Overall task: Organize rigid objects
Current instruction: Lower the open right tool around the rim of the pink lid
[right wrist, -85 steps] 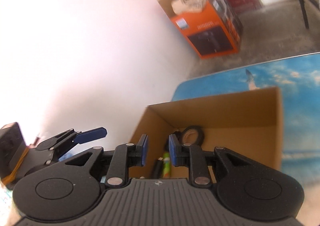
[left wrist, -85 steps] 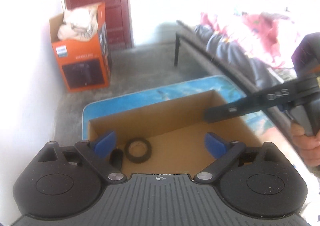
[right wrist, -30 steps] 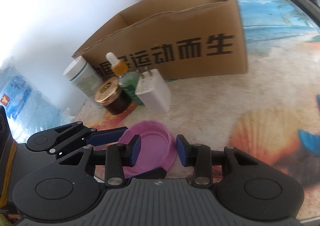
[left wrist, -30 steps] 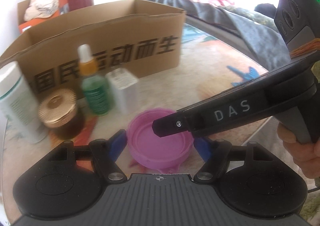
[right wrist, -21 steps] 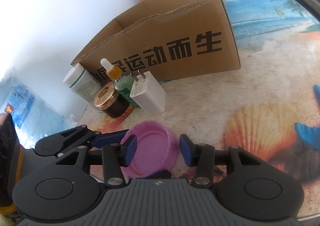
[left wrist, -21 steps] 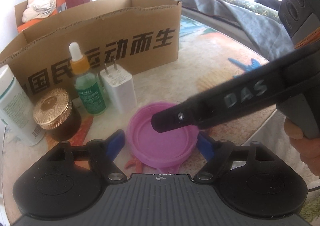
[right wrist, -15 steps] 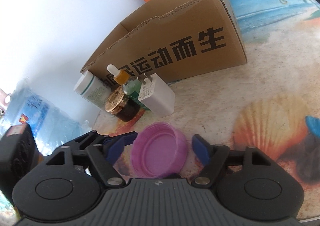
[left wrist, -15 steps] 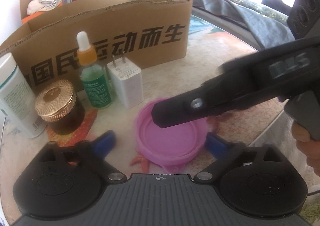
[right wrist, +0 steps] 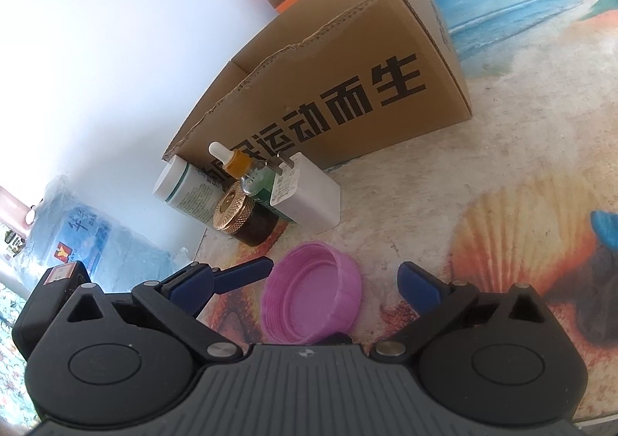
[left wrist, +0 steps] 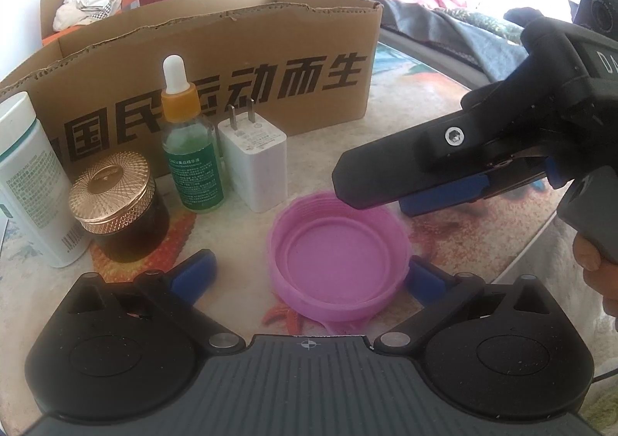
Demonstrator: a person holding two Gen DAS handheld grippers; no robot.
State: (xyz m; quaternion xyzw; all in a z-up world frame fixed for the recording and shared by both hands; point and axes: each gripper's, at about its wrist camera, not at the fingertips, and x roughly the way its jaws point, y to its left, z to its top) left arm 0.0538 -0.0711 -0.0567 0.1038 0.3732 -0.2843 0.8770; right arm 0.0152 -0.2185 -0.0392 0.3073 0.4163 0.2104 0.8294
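A purple screw lid [left wrist: 338,258] [right wrist: 313,301] lies rim-up on the patterned table [left wrist: 425,119]. My left gripper [left wrist: 309,275] stands wide open around it; its right pad sits at the lid's edge and its left pad is well clear. My right gripper [right wrist: 305,289] comes in from the right with its jaws opening, the lid lying loose between them. One of its black fingers [left wrist: 405,165] hangs over the lid's far rim. A printed cardboard box [left wrist: 216,50] [right wrist: 347,88] stands behind.
A dropper bottle [left wrist: 189,150], a white charger [left wrist: 255,162], a gold-capped brown jar [left wrist: 116,200] and a white bottle [left wrist: 27,181] stand in front of the box. The table's edge [left wrist: 533,243] runs close on the right. A water jug [right wrist: 85,239] sits beyond the left edge.
Both grippers opened wide around the purple lid, which stayed on the table. The right gripper rolled and drew back a little to the right.
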